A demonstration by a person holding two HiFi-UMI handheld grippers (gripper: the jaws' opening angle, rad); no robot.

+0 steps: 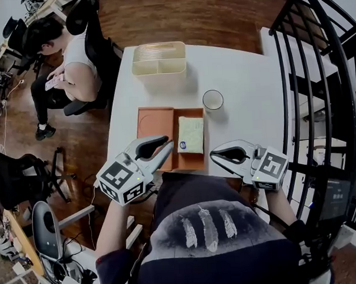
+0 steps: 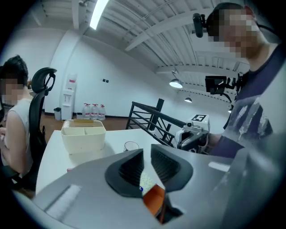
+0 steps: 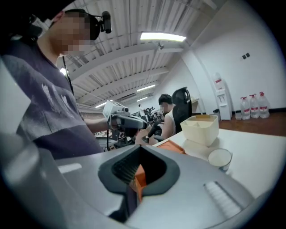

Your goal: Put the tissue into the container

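Observation:
A pale tissue pack (image 1: 190,134) lies in the right half of an orange tray (image 1: 154,129) near the table's front edge. The cream divided container (image 1: 158,58) stands at the far edge of the white table (image 1: 246,76). My left gripper (image 1: 168,146) hovers over the tray's front left corner, its jaws a narrow slit apart with nothing in them. In the left gripper view the left gripper (image 2: 147,154) shows the tissue pack (image 2: 146,181) through that slit. My right gripper (image 1: 213,156) is shut and empty, just right of the tray's front corner. In the right gripper view the right gripper (image 3: 142,150) has its pads meeting.
A glass cup (image 1: 212,100) stands behind the tray's right side, between it and the container. A person (image 1: 74,57) sits on a black chair at the table's far left. A black metal railing (image 1: 322,73) runs along the right.

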